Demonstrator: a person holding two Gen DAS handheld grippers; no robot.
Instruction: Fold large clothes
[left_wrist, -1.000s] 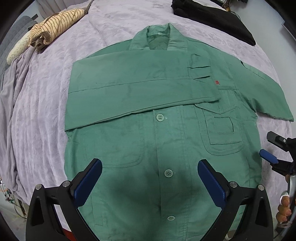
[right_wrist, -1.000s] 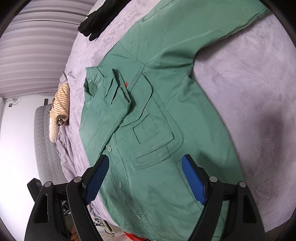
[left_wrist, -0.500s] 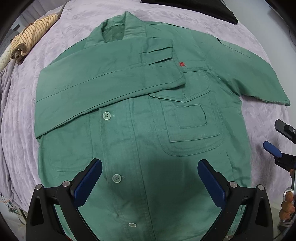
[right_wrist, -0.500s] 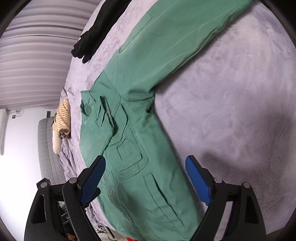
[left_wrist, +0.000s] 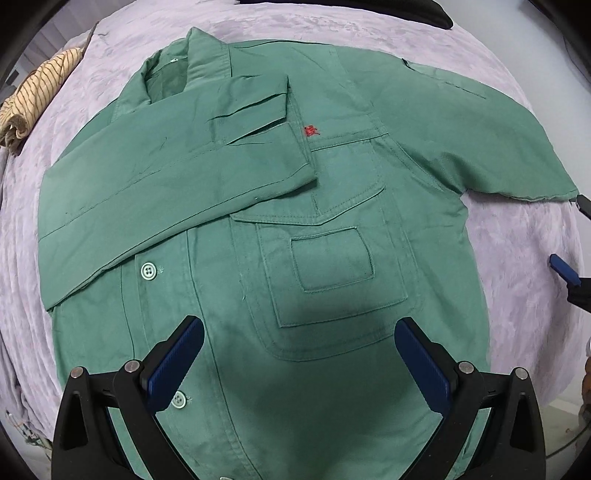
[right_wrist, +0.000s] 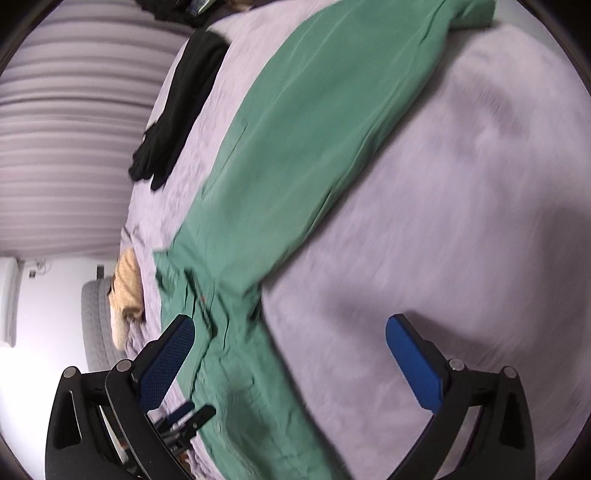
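No readable text; the green jacket bears only a small red emblem.

Green jacket: woven cotton-type cloth, matt, lightly creased, w/ raised stitched seams and a small red embroidered mark. Its buttons: pale green plastic, smooth, slight sheen. Bed cover: lilac plush fabric, soft nap, faint crushed pattern, matt. Striped garment: cream knit-looking cloth w/ thin dark lines. Black garment: dark cloth, matt, no detail visible. Left tool: black hard plastic frame, semi-matt, w/ bright metal rivets; pads blue, rubbery, finely ribbed. Right tool: same black plastic; its blue pad looks dimpled.
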